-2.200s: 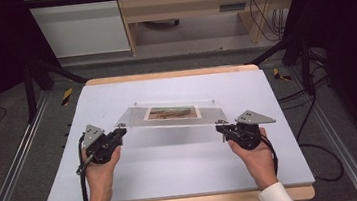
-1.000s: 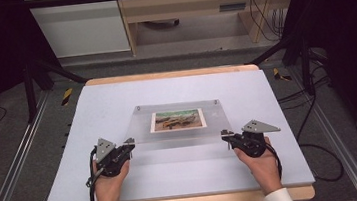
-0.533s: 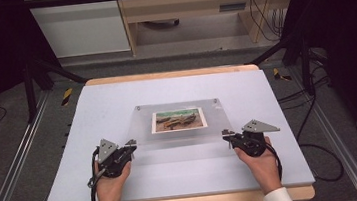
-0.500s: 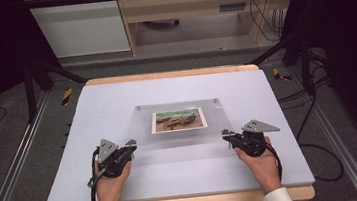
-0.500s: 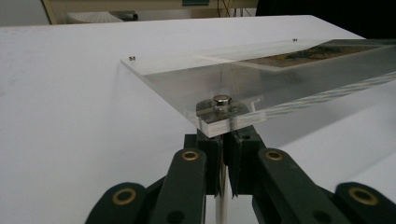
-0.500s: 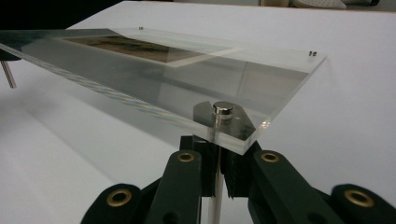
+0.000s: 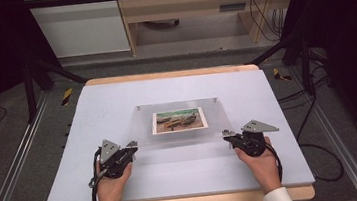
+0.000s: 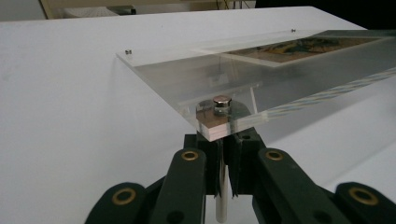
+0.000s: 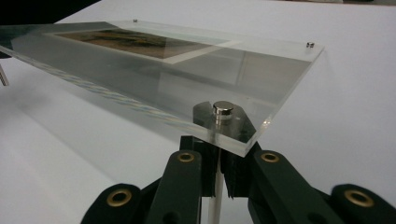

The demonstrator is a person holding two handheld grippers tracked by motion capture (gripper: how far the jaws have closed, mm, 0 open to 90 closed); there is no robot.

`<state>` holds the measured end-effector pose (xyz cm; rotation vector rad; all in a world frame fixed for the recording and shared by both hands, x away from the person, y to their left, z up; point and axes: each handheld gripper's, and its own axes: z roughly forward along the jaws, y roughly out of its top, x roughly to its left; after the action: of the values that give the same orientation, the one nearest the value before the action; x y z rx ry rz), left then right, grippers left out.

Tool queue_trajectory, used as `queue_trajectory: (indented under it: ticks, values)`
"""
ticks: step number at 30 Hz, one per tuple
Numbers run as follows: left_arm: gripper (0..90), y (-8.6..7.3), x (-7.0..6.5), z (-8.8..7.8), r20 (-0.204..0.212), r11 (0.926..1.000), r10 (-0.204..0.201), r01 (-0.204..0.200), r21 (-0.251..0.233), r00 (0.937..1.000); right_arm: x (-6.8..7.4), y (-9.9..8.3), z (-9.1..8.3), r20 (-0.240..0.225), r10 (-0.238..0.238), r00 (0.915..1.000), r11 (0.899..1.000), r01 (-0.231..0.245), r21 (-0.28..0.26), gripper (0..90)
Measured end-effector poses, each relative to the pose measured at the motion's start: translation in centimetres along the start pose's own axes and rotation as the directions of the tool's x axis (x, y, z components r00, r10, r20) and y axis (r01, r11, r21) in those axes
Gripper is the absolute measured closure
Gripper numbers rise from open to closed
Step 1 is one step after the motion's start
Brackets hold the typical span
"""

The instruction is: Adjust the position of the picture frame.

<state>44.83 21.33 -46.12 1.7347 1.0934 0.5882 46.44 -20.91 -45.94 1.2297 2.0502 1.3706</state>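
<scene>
a clear acrylic photo frame [image 7: 179,123], a rectangular sheet with a small landscape print [image 7: 178,120] at its middle, sits over the centre of the white tabletop [image 7: 116,97], seen from the high view. a person's two hands come in from the near edge, each with a black two-jaw gripper at one near corner of the sheet. the left gripper [image 7: 132,146] meets the near left corner, the right gripper [image 7: 226,134] the near right corner. in the left gripper view, the black jaws are drawn tight together around a thin metal pin that runs up to a small silver stud [image 8: 222,103] on the corner of the sheet, where a thin pale wooden pad [image 8: 212,128] lies beneath the acrylic. in the right gripper view, the jaws are likewise closed hard on a pin below a matching silver stud [image 9: 222,111]. both views show the near edge raised off the tabletop, with the sheet sloping down toward its far edge, where two more small studs [image 7: 139,107] mark the far corners.
</scene>
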Motion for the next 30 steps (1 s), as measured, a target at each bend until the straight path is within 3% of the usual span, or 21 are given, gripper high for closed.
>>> queue_trajectory:
  ticks: [30]
  values:
    - [84.0, -0.52, 0.20, 0.34, 0.009, 0.9987, -0.005, 0.004, 0.051, 0.9999, 0.20, -0.64, 0.40, 0.008, -0.006, 1.0000, 0.999, 0.006, 0.046, 84.9]
